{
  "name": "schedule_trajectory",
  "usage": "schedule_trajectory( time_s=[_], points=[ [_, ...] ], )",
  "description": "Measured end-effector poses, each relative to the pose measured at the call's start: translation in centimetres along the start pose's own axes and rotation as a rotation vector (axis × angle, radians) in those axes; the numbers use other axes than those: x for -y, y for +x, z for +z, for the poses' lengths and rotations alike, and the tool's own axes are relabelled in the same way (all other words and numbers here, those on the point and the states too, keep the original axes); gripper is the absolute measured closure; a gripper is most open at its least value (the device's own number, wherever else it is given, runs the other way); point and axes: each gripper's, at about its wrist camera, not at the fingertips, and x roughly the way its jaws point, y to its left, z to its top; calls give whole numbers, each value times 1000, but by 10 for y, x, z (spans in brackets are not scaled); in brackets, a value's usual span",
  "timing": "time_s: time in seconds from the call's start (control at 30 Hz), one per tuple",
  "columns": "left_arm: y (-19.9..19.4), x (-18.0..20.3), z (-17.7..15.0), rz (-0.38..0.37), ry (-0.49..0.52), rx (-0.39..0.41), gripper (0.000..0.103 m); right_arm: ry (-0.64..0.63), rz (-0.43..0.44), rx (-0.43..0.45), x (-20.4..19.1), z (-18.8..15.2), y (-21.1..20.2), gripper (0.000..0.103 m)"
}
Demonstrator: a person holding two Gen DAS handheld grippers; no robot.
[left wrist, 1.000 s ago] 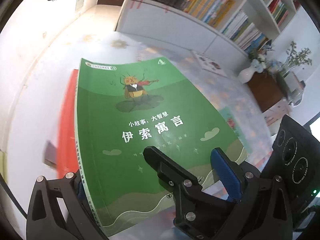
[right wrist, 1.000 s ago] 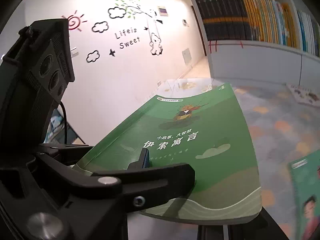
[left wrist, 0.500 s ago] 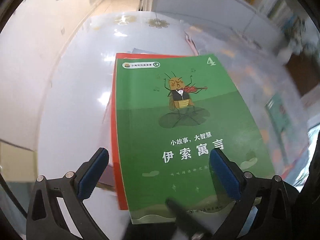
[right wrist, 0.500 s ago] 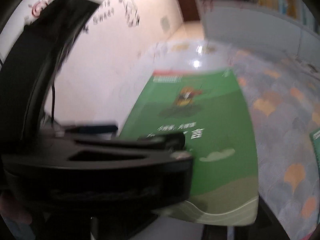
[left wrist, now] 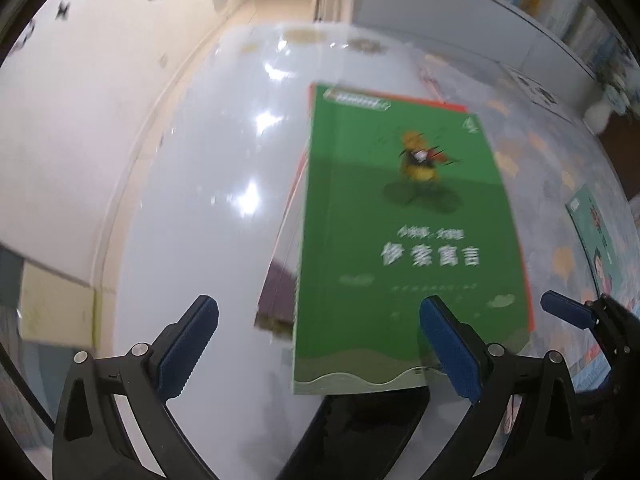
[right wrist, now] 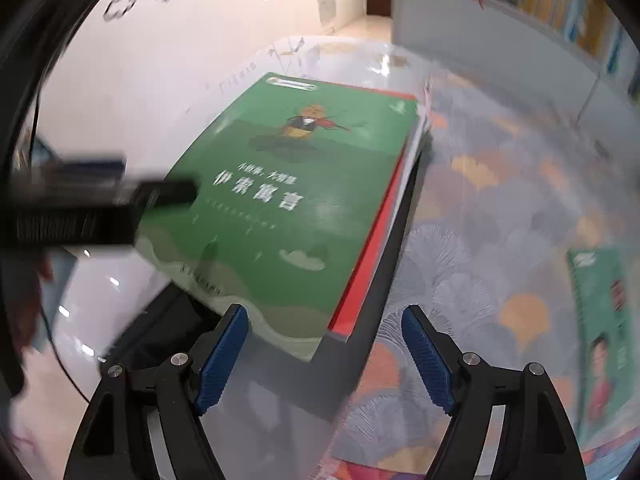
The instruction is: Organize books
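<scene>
A green book (left wrist: 404, 240) (right wrist: 296, 192) lies flat on a red book (right wrist: 372, 248) on the table, on top of a small stack. My left gripper (left wrist: 320, 344) hovers over the stack's near edge, open wide. Its right pad (left wrist: 448, 348) overlaps the green cover's near edge in the picture, and no pad presses on it. My right gripper (right wrist: 326, 356) is at the stack's near right corner with its jaws opening. The corner lies just ahead of the gap, untouched. The left gripper shows as a dark blur (right wrist: 100, 208) in the right wrist view.
A teal book (left wrist: 596, 248) (right wrist: 604, 332) lies on the patterned tablecloth (right wrist: 500, 184) to the right. A white wall runs along the table's left side. A bookshelf (left wrist: 560, 12) and a white vase (left wrist: 600, 116) stand at the far right.
The green book, held tilted above the table in my shut right gripper, now lies flat on the red book. The right jaws have let go and spread. Both grippers have tipped downward.
</scene>
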Motion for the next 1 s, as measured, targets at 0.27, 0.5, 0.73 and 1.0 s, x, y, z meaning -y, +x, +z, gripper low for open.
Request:
schedule_trajectory(
  time_s=[0.27,0.5,0.73,1.0],
  points=[
    [12,-22,0,-11,-108,-20,3,145,209,-45,4,0,7,25],
    [18,-17,8,-9,-92,-29,3,14,189,-58,-24,10,14,23],
    [25,15,11,-12,-88,-41,0,28,157,6,-7,9,-4,23],
    [-8,6,9,40,-250,42,3,250,72,46,81,-14,-40,22]
  ],
)
